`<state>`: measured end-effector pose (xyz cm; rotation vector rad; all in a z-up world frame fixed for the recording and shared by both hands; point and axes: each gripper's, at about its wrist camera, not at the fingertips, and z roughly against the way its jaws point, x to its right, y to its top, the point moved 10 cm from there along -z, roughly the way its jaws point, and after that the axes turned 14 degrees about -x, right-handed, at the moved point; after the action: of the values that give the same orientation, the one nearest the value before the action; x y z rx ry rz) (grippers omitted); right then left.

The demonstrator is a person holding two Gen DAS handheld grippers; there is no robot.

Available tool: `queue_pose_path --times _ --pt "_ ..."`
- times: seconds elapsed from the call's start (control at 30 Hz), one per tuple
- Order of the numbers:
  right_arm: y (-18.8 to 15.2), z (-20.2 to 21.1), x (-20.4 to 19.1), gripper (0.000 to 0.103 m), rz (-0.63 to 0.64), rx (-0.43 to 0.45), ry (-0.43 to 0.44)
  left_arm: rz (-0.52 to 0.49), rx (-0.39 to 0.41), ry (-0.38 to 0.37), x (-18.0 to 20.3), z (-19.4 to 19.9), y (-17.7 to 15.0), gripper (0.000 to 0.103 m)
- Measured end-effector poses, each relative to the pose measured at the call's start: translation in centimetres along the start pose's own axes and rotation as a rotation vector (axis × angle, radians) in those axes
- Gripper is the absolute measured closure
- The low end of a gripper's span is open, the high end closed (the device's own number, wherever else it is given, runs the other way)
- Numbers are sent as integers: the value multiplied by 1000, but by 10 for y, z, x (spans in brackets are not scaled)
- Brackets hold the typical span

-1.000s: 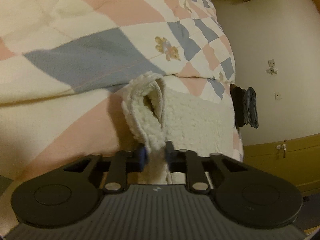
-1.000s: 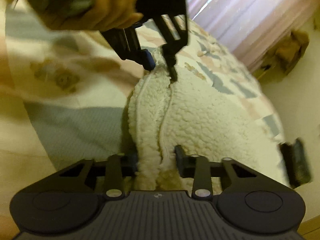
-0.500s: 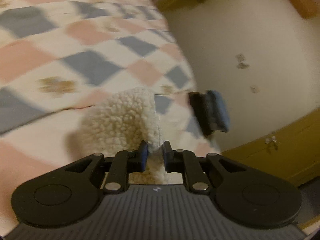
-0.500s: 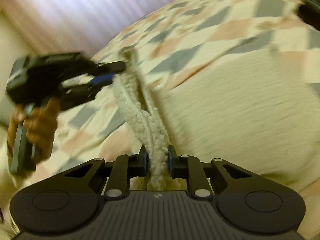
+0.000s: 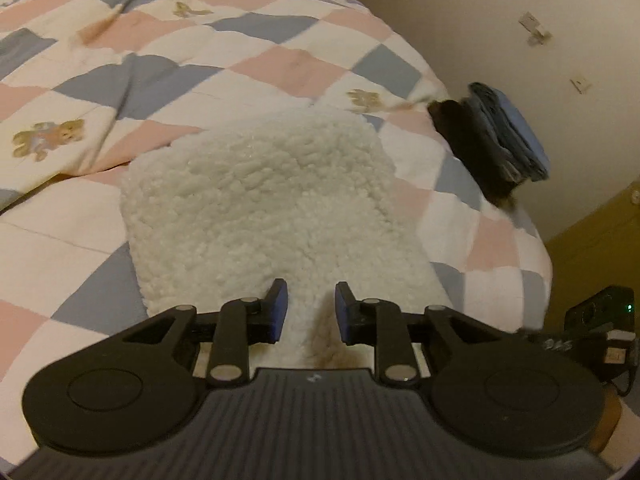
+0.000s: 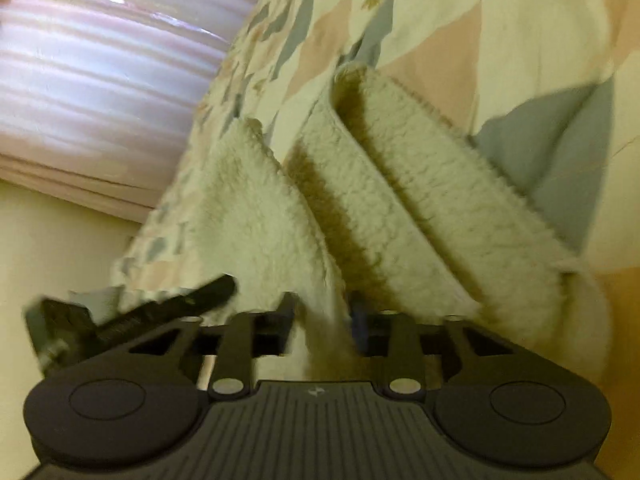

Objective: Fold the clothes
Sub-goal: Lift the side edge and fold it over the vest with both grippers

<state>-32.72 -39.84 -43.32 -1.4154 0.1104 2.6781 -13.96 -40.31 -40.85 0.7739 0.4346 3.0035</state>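
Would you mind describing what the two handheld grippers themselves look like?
Both are black: a ribbed grey-black body with two round discs and silver pivot pins. The left gripper has blue finger pads; the right gripper looks the same, though its picture is blurred.

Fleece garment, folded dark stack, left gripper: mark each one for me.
fleece garment [image 5: 260, 208], left wrist view, middle of its flat top layer
folded dark stack [image 5: 492, 140], left wrist view, its side facing the camera
left gripper [image 5: 308, 308], left wrist view, the gap midway between its open fingertips
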Motion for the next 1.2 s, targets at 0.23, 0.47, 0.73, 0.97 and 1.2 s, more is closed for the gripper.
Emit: queue_pose_path --times 0.23,0.47,0.73,0.97,1.2 --pt "22 10 -22 89 120 26 -18 -23 87 35 9 21 21 83" --pt "26 78 -40 89 191 165 -92 -84 122 -7 38 13 59 87" --pt "22 75 35 89 67 157 -199 -185 37 43 68 -56 55 89" --pt "19 71 38 87 116 156 -213 -177 48 42 66 -31 50 89" --pt "20 58 36 82 194 111 -237 -204 151 108 66 -8 80 87"
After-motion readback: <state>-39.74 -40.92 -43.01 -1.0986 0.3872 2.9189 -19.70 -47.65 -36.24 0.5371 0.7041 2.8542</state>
